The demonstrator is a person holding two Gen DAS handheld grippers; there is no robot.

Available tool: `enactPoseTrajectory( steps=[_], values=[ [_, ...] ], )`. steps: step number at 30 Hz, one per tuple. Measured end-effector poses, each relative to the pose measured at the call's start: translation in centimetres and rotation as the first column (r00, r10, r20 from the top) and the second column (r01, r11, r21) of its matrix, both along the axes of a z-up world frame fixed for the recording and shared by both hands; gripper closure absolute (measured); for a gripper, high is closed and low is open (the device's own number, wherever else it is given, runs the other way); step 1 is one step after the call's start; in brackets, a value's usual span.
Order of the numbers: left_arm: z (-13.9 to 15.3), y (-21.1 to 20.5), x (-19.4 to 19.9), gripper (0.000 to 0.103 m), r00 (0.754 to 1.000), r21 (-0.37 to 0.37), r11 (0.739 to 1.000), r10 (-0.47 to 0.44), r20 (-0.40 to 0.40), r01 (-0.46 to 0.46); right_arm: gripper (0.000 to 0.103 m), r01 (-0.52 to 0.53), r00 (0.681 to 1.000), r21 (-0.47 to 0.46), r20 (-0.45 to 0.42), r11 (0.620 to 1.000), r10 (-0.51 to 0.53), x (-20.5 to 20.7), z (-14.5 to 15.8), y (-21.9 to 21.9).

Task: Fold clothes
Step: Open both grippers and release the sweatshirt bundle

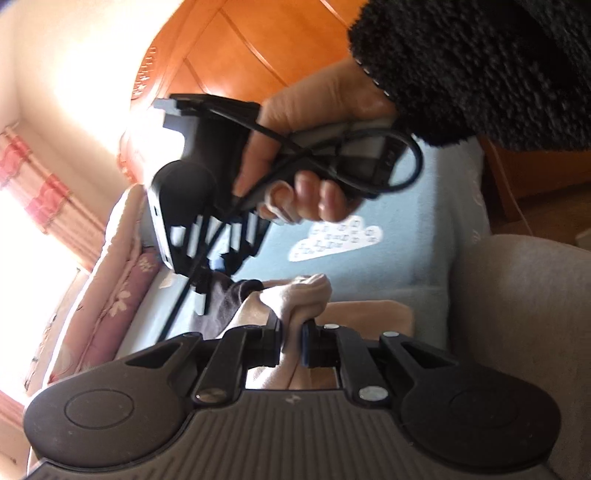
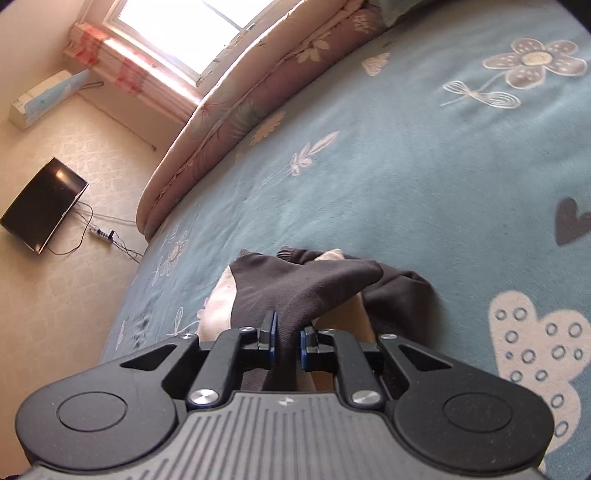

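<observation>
A blue bedspread (image 2: 388,177) with white flower and cloud prints covers the bed; beyond its far edge lies a folded floral quilt (image 2: 236,107), then a bright window (image 2: 184,33) with a pink curtain (image 2: 122,62). Off the bedspread's left side, a dark screen (image 2: 44,205) leans on the pale floor. The garment (image 2: 314,284) (dark grey outside, cream within) sits bunched on the bedspread. The right gripper (image 2: 287,341) pinches its dark fold; the left gripper (image 1: 291,341) is clamped on its cream fabric (image 1: 303,299). A hand (image 1: 314,147) in a fuzzy black sleeve (image 1: 480,62) grasps the right gripper.
</observation>
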State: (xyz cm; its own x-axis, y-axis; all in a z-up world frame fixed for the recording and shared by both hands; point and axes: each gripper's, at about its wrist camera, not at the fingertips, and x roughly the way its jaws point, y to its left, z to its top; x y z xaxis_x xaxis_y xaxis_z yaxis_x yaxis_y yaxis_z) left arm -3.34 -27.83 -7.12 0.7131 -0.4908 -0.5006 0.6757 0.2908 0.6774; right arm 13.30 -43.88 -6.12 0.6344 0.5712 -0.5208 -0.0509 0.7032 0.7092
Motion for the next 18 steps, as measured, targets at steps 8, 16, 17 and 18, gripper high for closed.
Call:
enactPoseTrajectory(
  steps=[8,16,17,18],
  values=[
    [-2.0,0.2,0.4,0.085,0.993,0.054,0.998,-0.029,-0.112,0.035,0.074,0.025,0.989,0.059,-0.147,0.998,-0.016,-0.3,-5.0,-1.2],
    [-0.7,1.4,1.7,0.081,0.978,-0.01,1.0,-0.025,-0.209,0.023,0.04,0.097,0.99,0.24,-0.124,0.966,-0.069,1.1,-6.1,-2.2],
    [-0.5,1.6,1.7,0.08,0.976,-0.013,1.0,-0.02,-0.219,0.018,0.04,0.102,0.989,0.243,-0.128,0.965,-0.072,1.6,-6.3,-2.0],
    [-0.3,1.8,1.5,0.079,0.976,-0.012,1.0,-0.016,-0.217,0.014,0.044,0.106,0.989,0.24,-0.126,0.965,-0.077,2.1,-6.4,-1.9]
  ],
)
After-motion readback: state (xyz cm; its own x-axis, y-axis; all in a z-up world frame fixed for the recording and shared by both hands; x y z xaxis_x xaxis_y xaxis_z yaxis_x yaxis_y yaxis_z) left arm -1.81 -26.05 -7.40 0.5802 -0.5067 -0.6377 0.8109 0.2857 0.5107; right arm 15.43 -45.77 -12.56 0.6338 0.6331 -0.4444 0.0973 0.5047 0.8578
